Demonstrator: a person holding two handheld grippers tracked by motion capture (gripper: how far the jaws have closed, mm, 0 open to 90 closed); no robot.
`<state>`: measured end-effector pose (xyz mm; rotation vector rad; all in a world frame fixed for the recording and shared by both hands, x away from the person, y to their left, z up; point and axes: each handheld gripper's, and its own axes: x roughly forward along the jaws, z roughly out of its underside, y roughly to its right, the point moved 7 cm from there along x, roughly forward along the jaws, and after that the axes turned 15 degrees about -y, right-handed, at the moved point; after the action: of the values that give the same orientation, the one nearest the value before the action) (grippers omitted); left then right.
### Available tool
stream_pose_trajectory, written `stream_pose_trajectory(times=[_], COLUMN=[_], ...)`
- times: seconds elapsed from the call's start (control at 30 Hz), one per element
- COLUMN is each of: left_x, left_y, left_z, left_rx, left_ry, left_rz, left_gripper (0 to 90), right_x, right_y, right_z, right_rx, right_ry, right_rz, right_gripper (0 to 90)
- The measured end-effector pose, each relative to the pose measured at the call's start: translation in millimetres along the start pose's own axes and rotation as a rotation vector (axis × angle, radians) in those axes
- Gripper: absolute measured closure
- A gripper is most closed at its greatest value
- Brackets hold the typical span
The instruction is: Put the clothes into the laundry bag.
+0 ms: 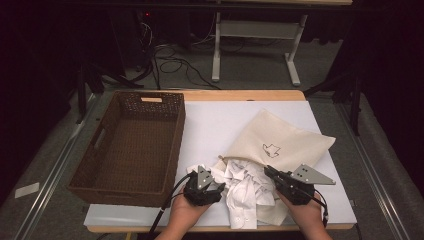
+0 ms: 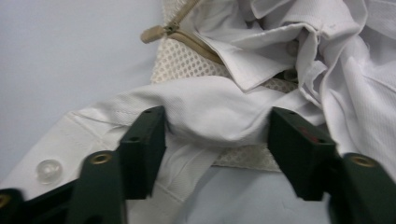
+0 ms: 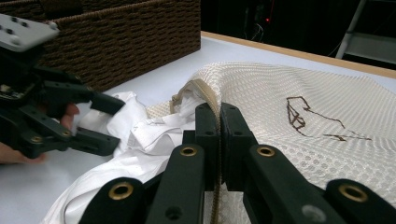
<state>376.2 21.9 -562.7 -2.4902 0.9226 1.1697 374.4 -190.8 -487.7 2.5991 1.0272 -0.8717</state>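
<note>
1. High view: on the white table (image 1: pixel 210 125), a cream mesh bag (image 1: pixel 280 140) lay beside a brown wicker basket (image 1: pixel 130 150), and a white shirt (image 1: pixel 245 192) spilled from the bag's mouth between both grippers.
2. Left gripper view: the left gripper (image 2: pixel 217 135) stood half open, its jaws straddling a shirt fold, apparently ready to pull it out.
3. Right gripper view: the right gripper (image 3: pixel 219 123) was clamped tight on the bag's rim, seemingly anchoring it.

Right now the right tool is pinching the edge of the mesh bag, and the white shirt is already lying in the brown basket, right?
Not quite. The right tool does pinch the mesh bag edge, but the high view shows the white shirt spilling from the bag onto the table, beside the brown basket.
</note>
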Motion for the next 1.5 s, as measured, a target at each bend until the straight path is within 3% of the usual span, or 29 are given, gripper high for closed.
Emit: stream_pose_trajectory(times=[0.13,0.27,0.37,0.5,0.57,0.73,0.87,0.97,1.03,1.13,1.23,1.33,1.5], left_x=[0.5,-1.0,-7.0,-22.3,-25.7,-14.1,7.5,29.7,32.3,24.3,4.0,-17.1,-38.8], left_y=[-0.8,3.6,8.4,17.4,29.5,49.2,62.1,62.6,61.4,58.5,53.7,50.1,40.3], left_z=[-0.4,-0.7,-4.6,-19.3,-28.7,-48.0,-53.4,-50.4,-51.7,-50.4,-45.5,-40.0,-30.9], left_rx=[-0.014,0.011,0.025,0.039,0.070,0.062,0.045,0.034,0.027,0.036,0.051,0.055,0.069], left_ry=[0.002,0.011,0.040,0.113,0.138,0.167,0.134,0.074,0.079,0.081,0.112,0.145,0.165], left_rz=[0.038,0.058,0.064,0.075,0.085,0.130,0.176,0.182,0.181,0.170,0.164,0.187,0.143], left_gripper=[67.6,82.2,85.0,85.2,85.2,85.3,85.4,85.4,84.5,74.0,63.9,55.1,46.4], right_x=[1.1,2.3,2.1,2.8,3.1,2.9,2.2,3.0,3.3,2.4,3.6,5.2,3.7], right_y=[0.0,-1.1,-0.6,-0.9,-1.7,-1.6,-1.0,-0.6,-0.9,0.1,0.3,-1.4,-0.7], right_z=[0.3,0.9,1.2,1.0,0.3,-0.8,-0.2,0.5,0.4,0.2,1.4,2.1,1.5], right_rx=[0.004,-0.005,-0.003,-0.003,-0.004,0.002,0.001,0.000,-0.001,-0.006,0.000,-0.011,-0.016], right_ry=[-0.002,-0.006,-0.007,-0.007,-0.006,-0.004,-0.002,-0.006,-0.007,-0.002,-0.007,-0.014,-0.011], right_rz=[0.000,0.002,0.004,0.004,0.003,0.008,0.008,0.004,0.007,0.004,0.002,0.003,0.008], right_gripper=[88.9,88.9,88.9,88.9,88.9,88.9,88.9,88.9,88.9,88.8,88.7,88.7,88.6])
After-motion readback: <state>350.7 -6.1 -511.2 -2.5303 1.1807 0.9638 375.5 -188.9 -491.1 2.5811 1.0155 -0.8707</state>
